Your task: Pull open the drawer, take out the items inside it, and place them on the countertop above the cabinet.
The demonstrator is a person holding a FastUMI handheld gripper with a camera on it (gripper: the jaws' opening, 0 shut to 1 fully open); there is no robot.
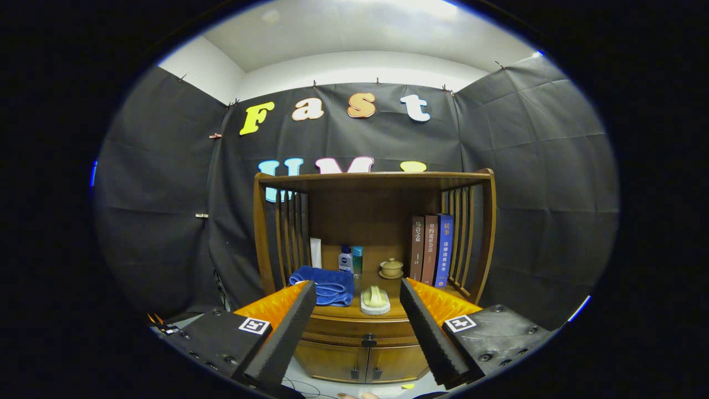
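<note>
Gripper (358, 293) fingers apart, empty, facing cabinet; drawer (360, 337) shut with knob (369, 339) ahead between fingers, blue towel (327, 285) and soap dish (375, 300) on countertop (346, 310) just beyond fingertips; fits either pre-pull approach or finished, drawer reclosed.

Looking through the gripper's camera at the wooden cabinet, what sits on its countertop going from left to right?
With the open gripper facing the cabinet and its fingers spread wide: white tube → blue folded towel → small bottles → pale soap on its dish → lidded ceramic cup → three upright books.
</note>
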